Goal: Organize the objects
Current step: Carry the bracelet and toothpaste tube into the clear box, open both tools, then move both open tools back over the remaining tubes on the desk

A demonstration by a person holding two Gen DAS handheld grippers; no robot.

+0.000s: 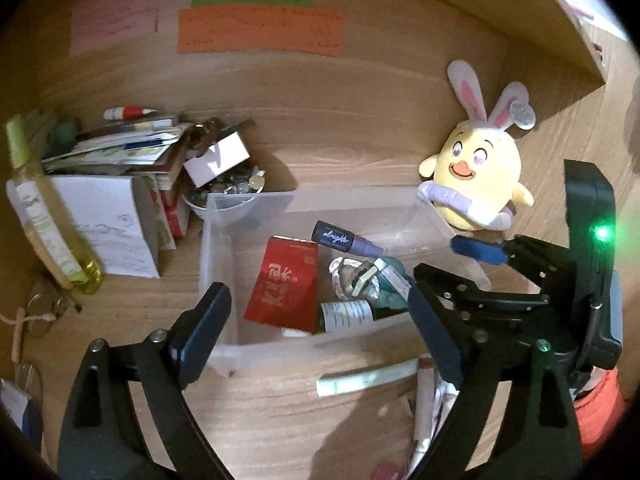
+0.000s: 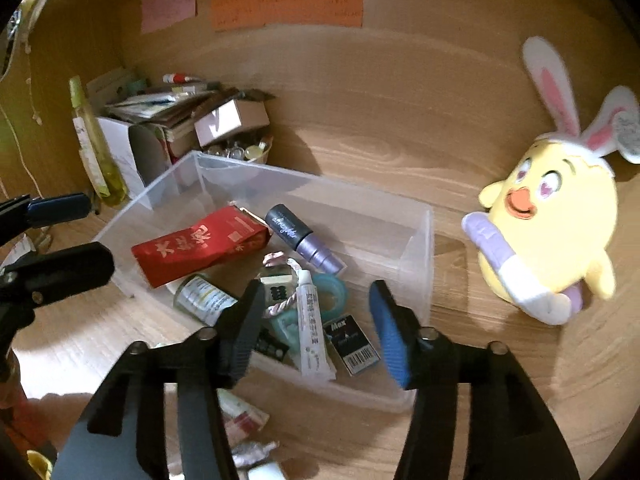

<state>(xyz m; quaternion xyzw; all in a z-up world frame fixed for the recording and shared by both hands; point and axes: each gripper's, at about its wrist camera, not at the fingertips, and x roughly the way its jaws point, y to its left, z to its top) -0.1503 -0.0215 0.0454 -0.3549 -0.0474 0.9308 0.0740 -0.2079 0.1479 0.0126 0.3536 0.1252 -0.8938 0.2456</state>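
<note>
Grippers first: the right gripper [image 2: 316, 328] hangs over the near end of the clear bin [image 2: 416, 216] with its jaws spread wide and nothing between them, and the left gripper [image 1: 316, 340] stands just as wide and empty at the bin's near wall. Below the right one, inside the bin, lie a white tube [image 2: 311, 328], a small black box [image 2: 352, 344], a teal tape roll [image 2: 330, 286], a twisted cord [image 2: 280, 300] and a little bottle [image 2: 204, 296]; farther in sit a red box [image 2: 200, 246] and a purple tube [image 2: 304, 240]. Outside the bin, on the bench [image 1: 280, 420], a pale green tube [image 1: 366, 378] lies just beside the near wall, with more tubes and packets close to it under the grippers. A chick plush [image 2: 548, 232] stands apart on the right, and a cluttered pile with a yellow bottle [image 1: 48, 208] fills the left corner. My read is that sorting is partway along, between one drop and the next pick. Next, one gripper likely needs to drop low over a loose tube on the bench, line its jaws across the narrow body, and close gently, since a flat tube could slip.
</note>
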